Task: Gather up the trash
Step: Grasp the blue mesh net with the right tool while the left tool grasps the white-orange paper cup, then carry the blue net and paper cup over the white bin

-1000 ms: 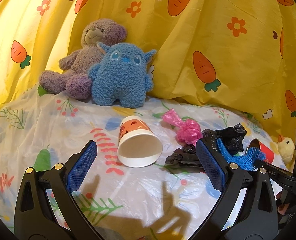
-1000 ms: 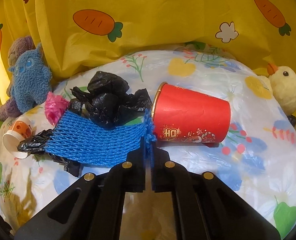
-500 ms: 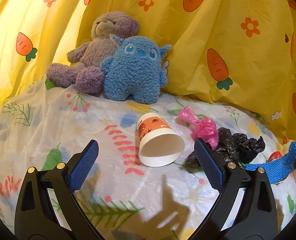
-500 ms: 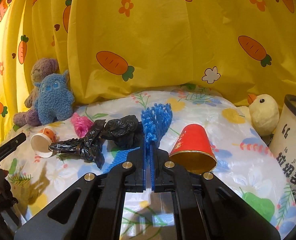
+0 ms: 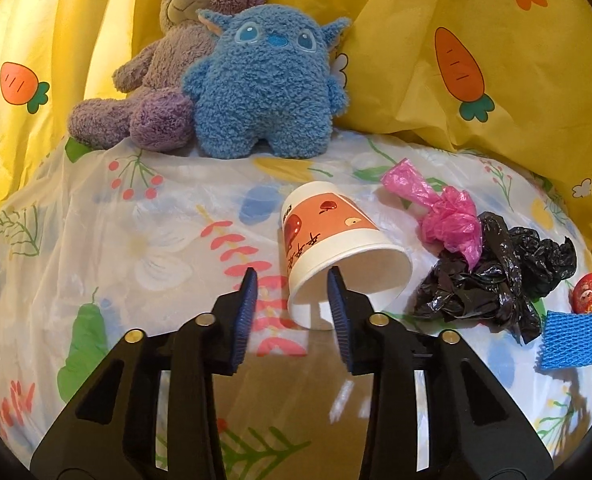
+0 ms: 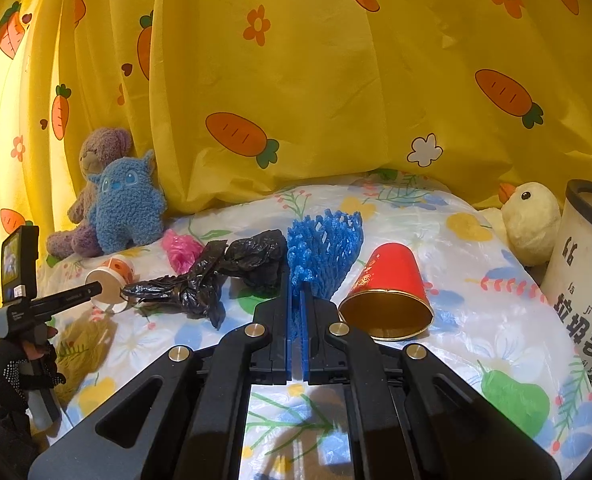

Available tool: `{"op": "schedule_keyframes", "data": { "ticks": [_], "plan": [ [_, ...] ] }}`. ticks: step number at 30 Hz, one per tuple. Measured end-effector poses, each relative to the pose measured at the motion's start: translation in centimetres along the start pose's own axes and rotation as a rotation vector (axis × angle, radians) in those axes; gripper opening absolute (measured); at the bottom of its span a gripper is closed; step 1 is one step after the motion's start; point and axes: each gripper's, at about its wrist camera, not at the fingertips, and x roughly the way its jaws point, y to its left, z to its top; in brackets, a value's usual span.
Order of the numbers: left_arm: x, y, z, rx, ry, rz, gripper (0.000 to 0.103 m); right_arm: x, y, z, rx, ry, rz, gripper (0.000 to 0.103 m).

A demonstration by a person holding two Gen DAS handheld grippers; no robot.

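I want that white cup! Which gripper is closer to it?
Left. The left gripper straddles the white cup's rim; the right gripper is farther off, holding blue foam net.

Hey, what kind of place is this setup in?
Likely a staged home play corner, not a real room: a yellow carrot-print curtain as backdrop, plush toys on a floral plastic sheet, and a waste bin at the side.

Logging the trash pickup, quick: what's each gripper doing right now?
Left gripper: jaws just closing around the paper cup rim, grip unclear.
Right gripper: shut on the blue foam net.
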Motion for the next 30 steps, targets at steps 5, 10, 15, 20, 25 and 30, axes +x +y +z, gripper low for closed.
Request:
{"op": "schedule_keyframes", "data": {
  "ticks": [5,10,15,20,25,30],
  "plan": [
    [-0.3,0.3,0.4,-0.02,-0.016,0.003,0.002,-0.7,-0.3,-0.1,0.001,-0.012,-0.002,0.004],
    [-2.2,0.3,0.4,-0.024,-0.075,-0.018,0.002,-1.7,-0.8,0.0,0.001,-0.034,-0.007,0.004],
    [-6.6,-1.2,0.5,-0.017,-0.175,-0.087,0.002,-3.6,-0.9,0.4,-0.026,-0.069,-0.019,0.004],
    [-10.4,-4.0,-0.2,0.02,-0.231,-0.183,0.002,-5.9,-1.2,0.7,-0.033,-0.107,-0.033,0.004],
    [-13.1,-7.9,-1.6,0.081,-0.24,-0.282,0.002,-8.4,-2.0,0.7,-0.03,-0.137,-0.057,0.004],
    [-14.6,-12.2,-2.9,0.153,-0.214,-0.39,0.002,-11.0,-3.4,0.9,-0.025,-0.169,-0.097,0.004]
  ]
}}
